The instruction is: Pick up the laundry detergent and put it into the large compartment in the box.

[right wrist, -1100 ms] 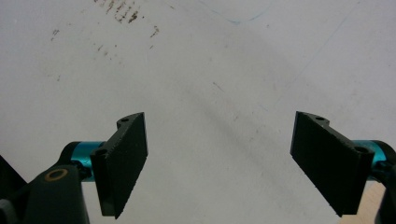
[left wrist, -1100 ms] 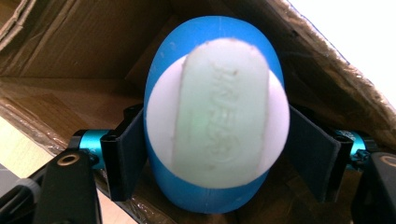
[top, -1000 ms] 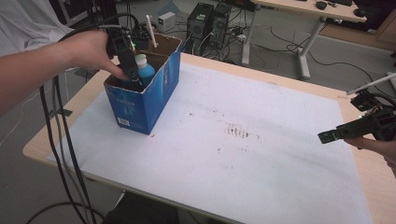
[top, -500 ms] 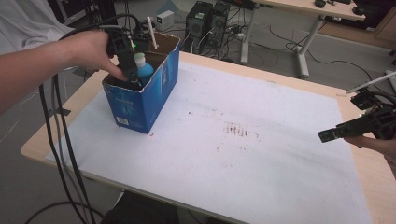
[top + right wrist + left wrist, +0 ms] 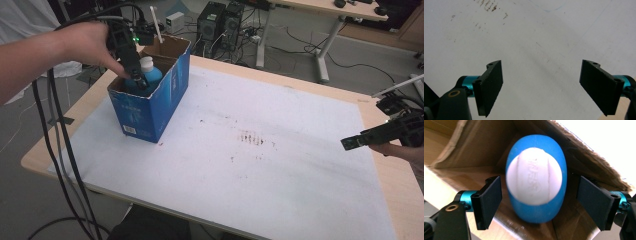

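Observation:
A blue bottle with a white cap stands inside the blue cardboard box at the table's far left. My left gripper reaches down into the box from the hand above it. In the left gripper view the bottle sits between the two pads, with a gap on each side. The jaws have just been opening and now stand open around it. My right gripper hovers at the table's right edge. Its jaws are open, with nothing between them, over the white sheet.
A white sheet covers the wooden table, with brown specks near its middle. A white stick rises from the box's far end. Black cables hang off the left side. Computer cases stand on the floor beyond.
The left hand has shifted only slightly over the box, with its gripper still down at the bottle. The right gripper has kept still.

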Demonstrator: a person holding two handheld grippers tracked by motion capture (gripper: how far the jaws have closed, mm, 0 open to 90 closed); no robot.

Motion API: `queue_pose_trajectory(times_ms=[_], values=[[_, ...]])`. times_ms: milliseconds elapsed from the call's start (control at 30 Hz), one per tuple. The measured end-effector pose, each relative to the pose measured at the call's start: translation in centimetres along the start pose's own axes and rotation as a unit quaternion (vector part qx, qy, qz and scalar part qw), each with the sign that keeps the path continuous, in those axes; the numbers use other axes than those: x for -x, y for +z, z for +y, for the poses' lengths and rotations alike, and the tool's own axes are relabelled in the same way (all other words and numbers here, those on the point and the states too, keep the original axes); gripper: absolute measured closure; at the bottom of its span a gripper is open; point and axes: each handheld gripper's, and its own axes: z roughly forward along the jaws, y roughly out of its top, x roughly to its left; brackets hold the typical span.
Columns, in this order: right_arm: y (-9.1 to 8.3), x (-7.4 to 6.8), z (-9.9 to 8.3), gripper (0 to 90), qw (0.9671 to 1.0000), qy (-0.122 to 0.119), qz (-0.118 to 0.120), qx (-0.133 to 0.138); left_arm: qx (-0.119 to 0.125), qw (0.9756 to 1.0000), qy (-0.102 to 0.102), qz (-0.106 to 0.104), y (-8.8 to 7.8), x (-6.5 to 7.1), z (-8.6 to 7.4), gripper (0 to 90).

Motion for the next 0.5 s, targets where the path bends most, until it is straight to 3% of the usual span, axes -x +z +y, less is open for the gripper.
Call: queue_pose_trajectory(times_ms=[267, 500], values=[[-0.2, 0.1, -0.1, 18.3, 1.0, -0.001, -0.002, 0.001, 0.009, 0.9998, 0.015, 0.01, -2.1, 0.5, 0.5, 20.7], [-0.7, 0.0, -0.3, 18.3, 1.0, -0.002, -0.006, 0.003, 0.015, 0.9986, 0.05, 0.011, -3.6, 2.1, 2.7, 20.7]])
